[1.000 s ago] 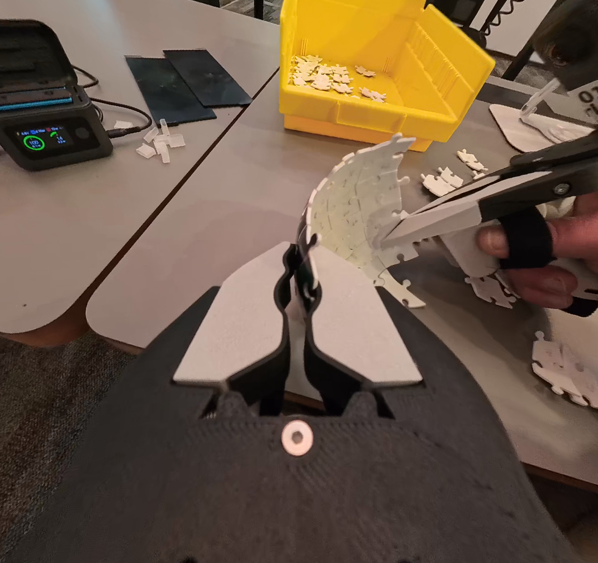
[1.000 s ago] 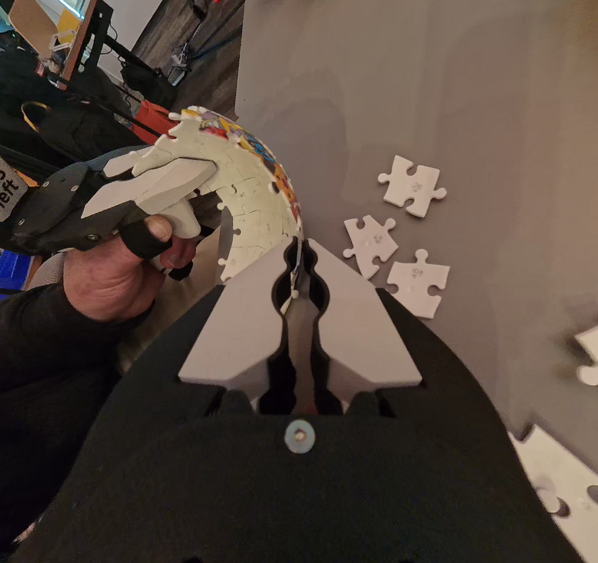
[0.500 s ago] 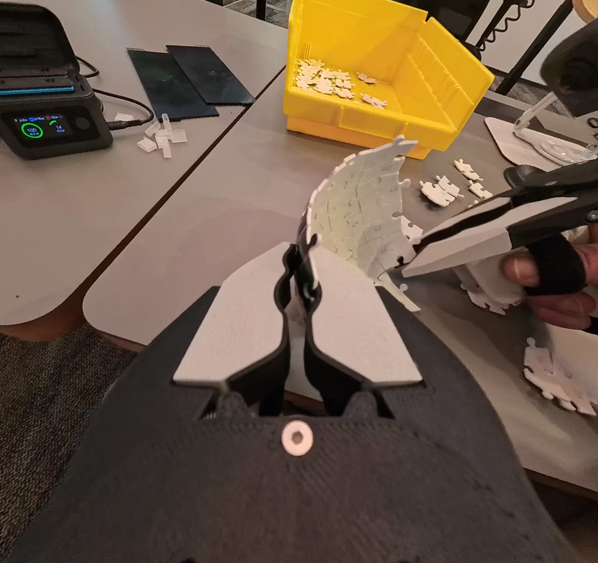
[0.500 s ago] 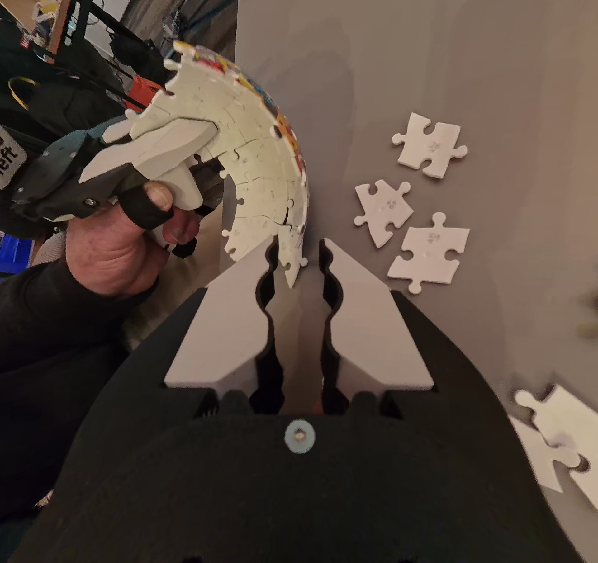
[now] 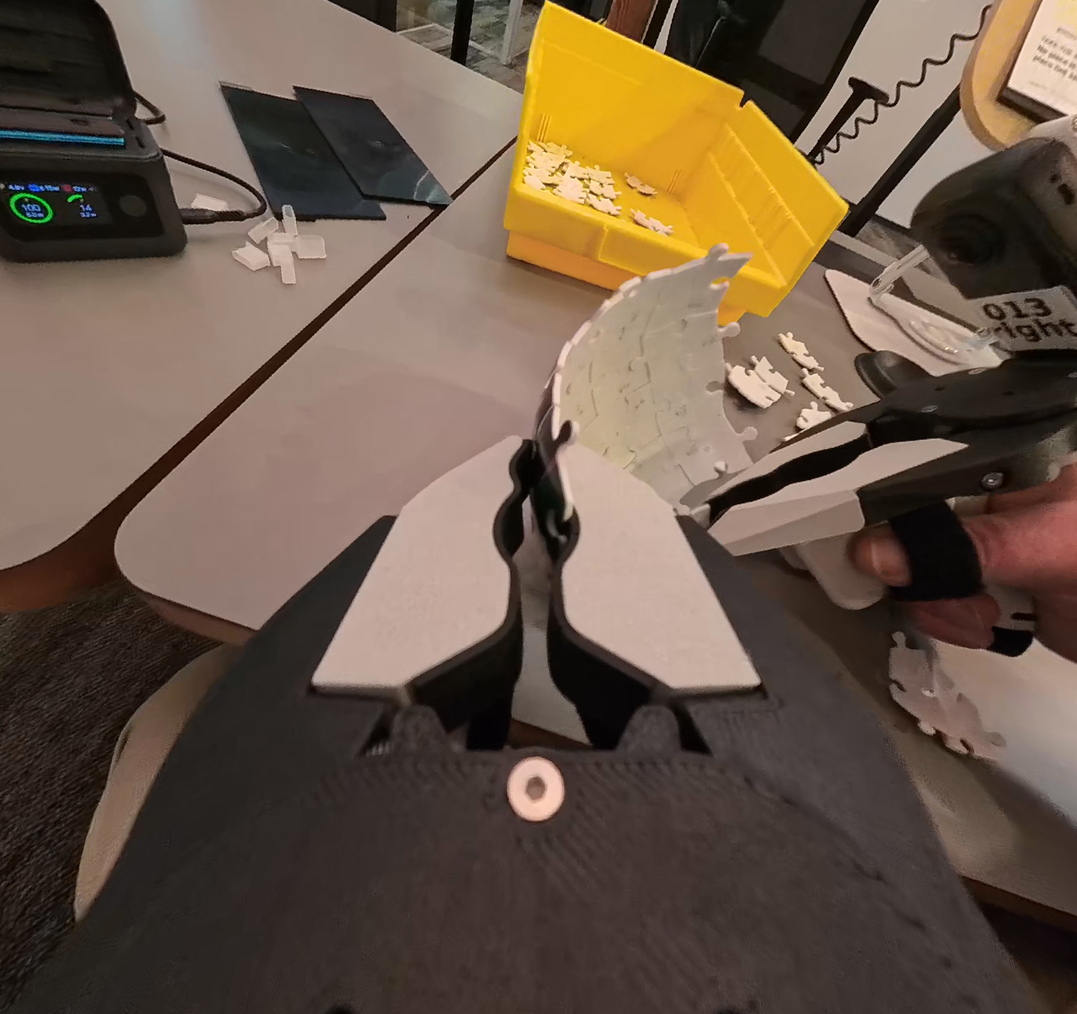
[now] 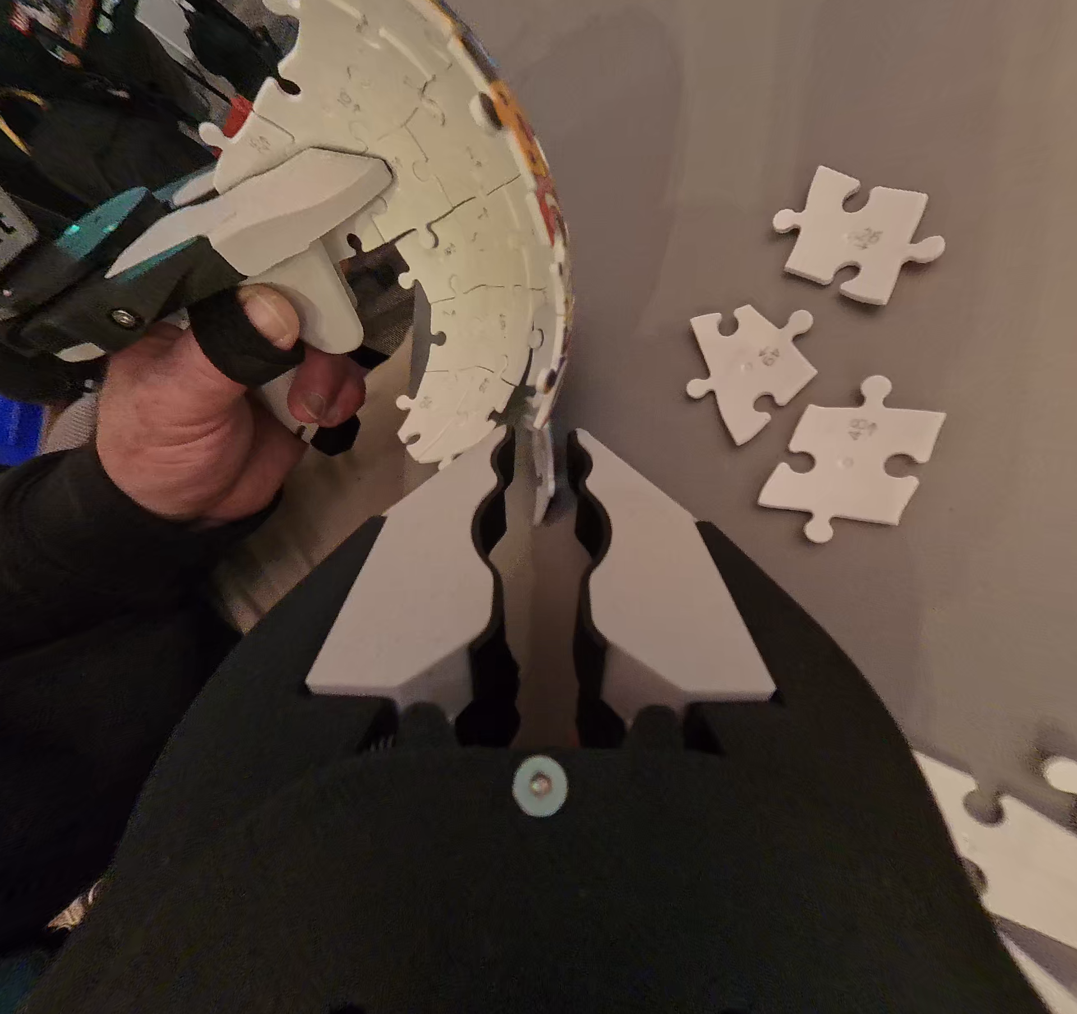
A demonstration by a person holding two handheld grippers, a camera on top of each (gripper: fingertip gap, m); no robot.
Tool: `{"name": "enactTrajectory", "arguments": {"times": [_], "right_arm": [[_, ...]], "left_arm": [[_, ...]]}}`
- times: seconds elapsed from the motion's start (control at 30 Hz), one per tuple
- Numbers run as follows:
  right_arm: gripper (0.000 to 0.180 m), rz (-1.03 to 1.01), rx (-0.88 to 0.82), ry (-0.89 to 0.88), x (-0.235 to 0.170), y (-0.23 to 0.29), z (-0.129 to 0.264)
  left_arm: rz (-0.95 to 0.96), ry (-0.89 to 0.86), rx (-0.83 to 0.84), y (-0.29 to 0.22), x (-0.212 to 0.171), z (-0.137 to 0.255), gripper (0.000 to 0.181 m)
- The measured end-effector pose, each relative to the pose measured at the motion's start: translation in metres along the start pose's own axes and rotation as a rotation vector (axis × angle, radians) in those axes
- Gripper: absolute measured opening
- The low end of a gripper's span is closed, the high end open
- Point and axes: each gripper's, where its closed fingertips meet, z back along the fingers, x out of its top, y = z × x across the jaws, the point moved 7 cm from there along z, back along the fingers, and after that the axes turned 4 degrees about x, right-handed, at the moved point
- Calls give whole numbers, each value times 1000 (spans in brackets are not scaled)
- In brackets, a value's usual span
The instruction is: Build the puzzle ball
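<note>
Shell: partly built puzzle ball [image 5: 647, 380] is sitting in the air above the grey table [image 5: 361, 421], curved, white inner face showing in both views, coloured print along its outer rim in the right wrist view.
Left gripper: left gripper [image 5: 545, 461] is clamping the shell's near edge, jaws pressed together on it; in the right wrist view its fingers [image 6: 309, 193] are pinching the shell's upper left part.
Left hand: hand [image 6: 192, 397] is gripping the left tool's handle, dark sleeve below it.
Right gripper: right gripper [image 6: 539, 438] is sitting at the shell's lower edge with jaws apart; the bottom piece is hanging into the gap, and contact with either finger cannot be told.
Right hand: hand [image 5: 961, 572] is holding the right tool, black strap over one finger.
Loose pieces: three white pieces [image 6: 851, 461] are lying flat on the table just right of the right gripper, apart from each other.
Bin: yellow bin [image 5: 658, 158] is standing farther back on the table, more white pieces lying inside it.
Other table: black device [image 5: 76, 182] with a lit screen is sitting on the neighbouring table, two dark sheets [image 5: 326, 153] beside it.
</note>
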Motion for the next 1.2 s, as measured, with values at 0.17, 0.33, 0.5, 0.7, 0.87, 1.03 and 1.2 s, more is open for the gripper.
{"name": "enactTrajectory", "arguments": {"times": [0.17, 0.33, 0.5, 0.7, 0.87, 1.03, 1.2], "right_arm": [[0, -22, 21, -47, 0, -2, 2], [19, -38, 22, -69, 5, -6, 10], [20, -50, 61, -104, 10, -3, 6], [4, -75, 102, -206, 16, 2, 0], [3, -50, 113, -212, 18, 4, 3], [4, -75, 156, -219, 20, 5, 4], [2, -89, 168, -261, 21, 6, 6]], "left_arm": [[0, -2, -5, 0, 0, 0, 3], [3, 1, -1, 3, -1, -2, 3], [23, -19, -17, 1, 2, -2, 3], [50, -51, -38, 1, 8, 0, 3], [91, -63, -64, 1, 10, 1, 3], [104, -78, -68, 2, 11, 2, 3], [127, -95, -99, 2, 13, 2, 4]]}}
